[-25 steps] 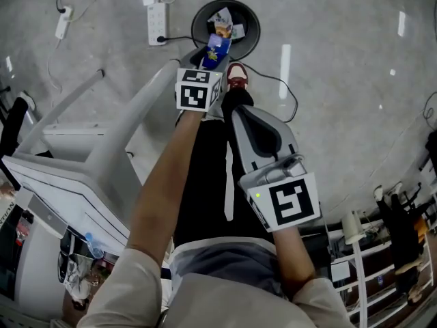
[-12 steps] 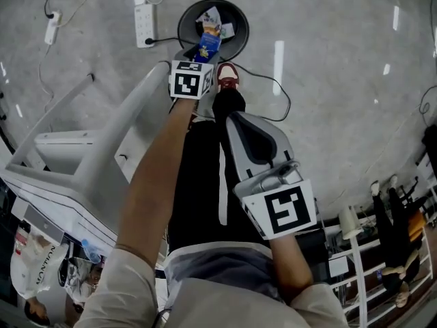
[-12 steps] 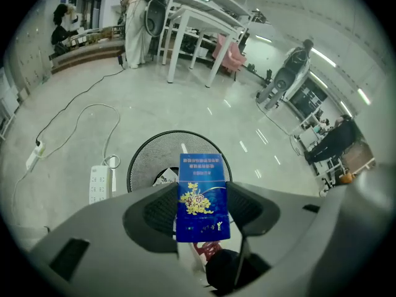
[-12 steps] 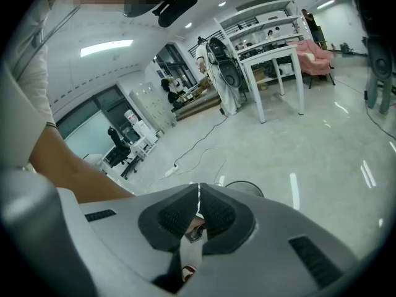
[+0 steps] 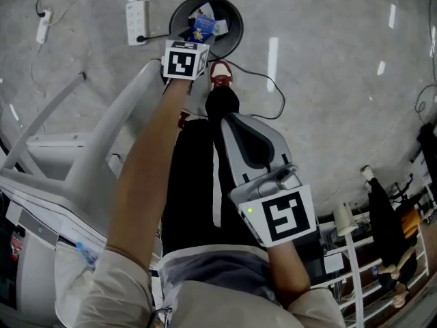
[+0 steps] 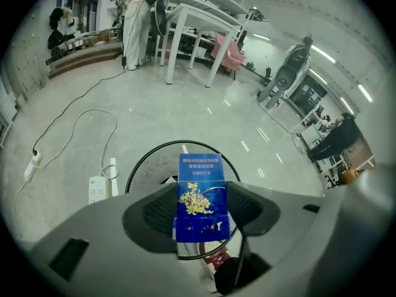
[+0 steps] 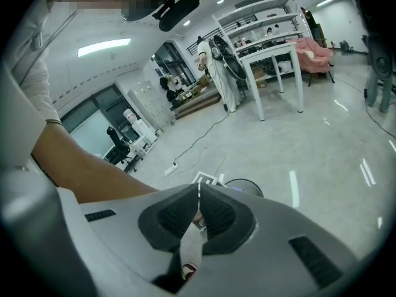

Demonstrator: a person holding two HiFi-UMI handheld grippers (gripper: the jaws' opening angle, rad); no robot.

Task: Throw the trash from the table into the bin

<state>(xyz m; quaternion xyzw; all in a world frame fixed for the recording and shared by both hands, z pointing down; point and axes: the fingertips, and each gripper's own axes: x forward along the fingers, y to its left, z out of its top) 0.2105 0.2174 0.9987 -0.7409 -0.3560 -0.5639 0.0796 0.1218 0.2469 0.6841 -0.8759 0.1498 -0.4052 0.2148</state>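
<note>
A blue box [image 5: 203, 25] with yellow print is clamped between the pads of my left gripper [image 5: 197, 35]. It hangs over the opening of the black wire-mesh bin [image 5: 232, 20] on the floor. In the left gripper view the blue box [image 6: 202, 203] stands upright in my left gripper [image 6: 202, 214], with the bin [image 6: 146, 167] right below it. The bin holds some crumpled trash [image 5: 207, 9]. My right gripper [image 5: 233, 117] hovers nearer the body, above the person's legs. In its own view the right gripper [image 7: 198, 206] is shut with nothing in it, and the bin [image 7: 249, 188] lies beyond.
A white table [image 5: 102, 152] stands at the left, its leg reaching toward the bin. A white power strip [image 5: 135, 20] and a black cable [image 5: 276, 87] lie on the floor beside the bin. The person's shoe [image 5: 220, 74] is just short of it.
My left gripper has carried the blue box farther out and lower, from the bin's near rim to over its opening. The right gripper has stayed put.
</note>
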